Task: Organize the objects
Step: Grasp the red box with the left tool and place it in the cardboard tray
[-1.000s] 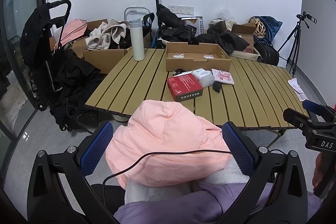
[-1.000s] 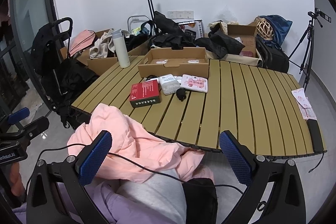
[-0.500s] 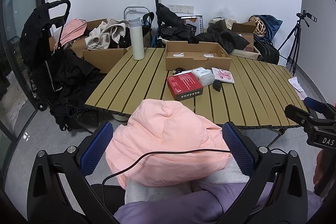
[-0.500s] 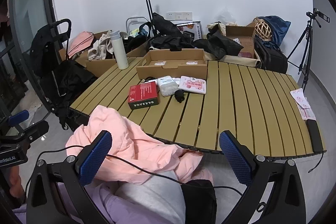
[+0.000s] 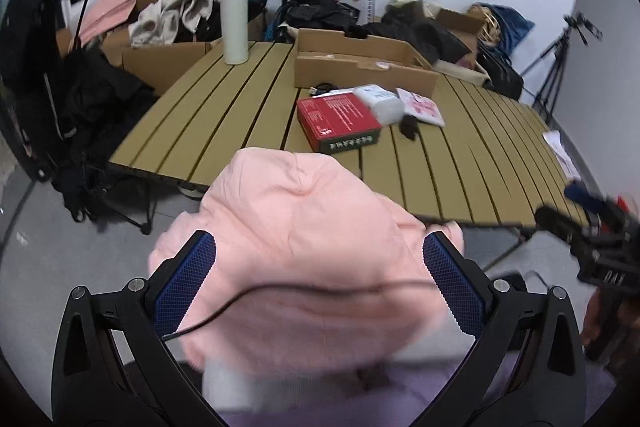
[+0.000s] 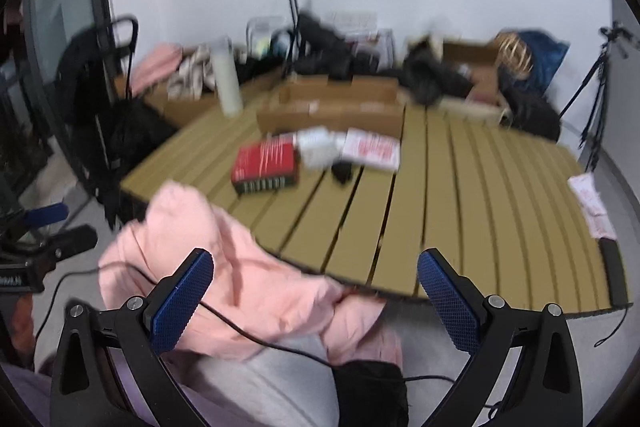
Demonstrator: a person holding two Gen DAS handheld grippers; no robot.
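Cardboard box (image 5: pixel 362 61) holds maybe two small packets.

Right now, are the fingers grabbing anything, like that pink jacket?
No, nothing is held. Both the left gripper and right gripper are wide open, only hovering above the pink jacket.

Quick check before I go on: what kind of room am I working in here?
Probably a spare room used for recording and storage: a slatted folding table, cardboard boxes of clothes along the white wall, and a camera tripod in the corner.
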